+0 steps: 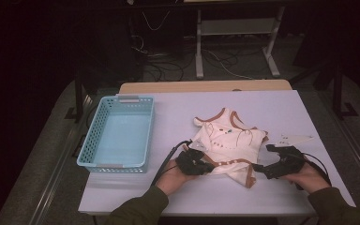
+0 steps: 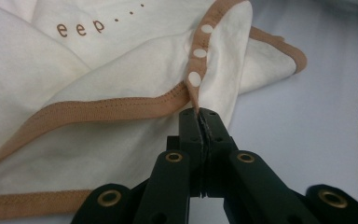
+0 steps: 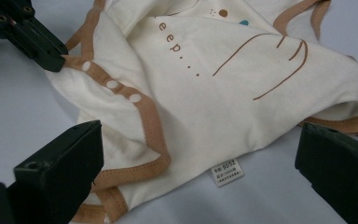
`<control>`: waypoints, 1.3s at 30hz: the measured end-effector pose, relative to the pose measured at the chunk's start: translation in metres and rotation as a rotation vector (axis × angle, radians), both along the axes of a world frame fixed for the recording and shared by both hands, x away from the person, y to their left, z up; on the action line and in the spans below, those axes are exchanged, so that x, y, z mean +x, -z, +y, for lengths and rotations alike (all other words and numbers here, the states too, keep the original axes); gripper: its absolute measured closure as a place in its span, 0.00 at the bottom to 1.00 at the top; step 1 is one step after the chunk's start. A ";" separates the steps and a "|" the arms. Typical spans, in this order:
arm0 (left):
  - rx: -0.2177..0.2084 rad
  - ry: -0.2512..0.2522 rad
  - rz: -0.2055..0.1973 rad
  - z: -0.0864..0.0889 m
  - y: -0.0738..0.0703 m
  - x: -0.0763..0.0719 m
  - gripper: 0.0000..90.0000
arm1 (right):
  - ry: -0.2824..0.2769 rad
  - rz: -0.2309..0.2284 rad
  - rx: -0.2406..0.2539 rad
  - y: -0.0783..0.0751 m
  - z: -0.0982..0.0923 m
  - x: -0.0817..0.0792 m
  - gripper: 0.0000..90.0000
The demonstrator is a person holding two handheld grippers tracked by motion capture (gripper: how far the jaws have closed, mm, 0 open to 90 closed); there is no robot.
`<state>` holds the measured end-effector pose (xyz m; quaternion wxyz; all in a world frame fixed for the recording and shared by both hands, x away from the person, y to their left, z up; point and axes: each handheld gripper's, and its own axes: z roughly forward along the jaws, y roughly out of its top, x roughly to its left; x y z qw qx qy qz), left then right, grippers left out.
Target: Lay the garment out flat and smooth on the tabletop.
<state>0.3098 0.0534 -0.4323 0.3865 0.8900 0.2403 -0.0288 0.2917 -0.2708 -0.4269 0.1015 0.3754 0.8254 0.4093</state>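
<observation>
Baby bodysuit (image 1: 228, 145) is pinched at its snap-trimmed hem by the left hand-held gripper (image 2: 200, 113); the right hand-held gripper (image 3: 200, 154), gaping, is aimed at the opposite edge.

Cream baby bodysuit (image 1: 228, 143), tan trim, white snaps, crumpled flat on table, lower hem edge pinched up.

Basket (image 1: 118, 132) flanks left – bare table (image 1: 281, 108) right.
</observation>
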 end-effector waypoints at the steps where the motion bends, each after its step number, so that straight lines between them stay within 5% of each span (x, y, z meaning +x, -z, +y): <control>1: -0.005 0.004 -0.001 0.002 -0.001 -0.001 0.98 | -0.001 0.000 -0.001 0.000 0.000 0.000 0.01; 14: 0.001 0.019 0.010 0.029 -0.011 -0.017 0.98 | 0.003 0.001 -0.002 0.000 0.000 0.000 0.01; 39: 0.049 0.004 0.048 0.073 -0.006 -0.041 0.97 | -0.029 0.024 -0.042 0.005 0.009 0.000 0.01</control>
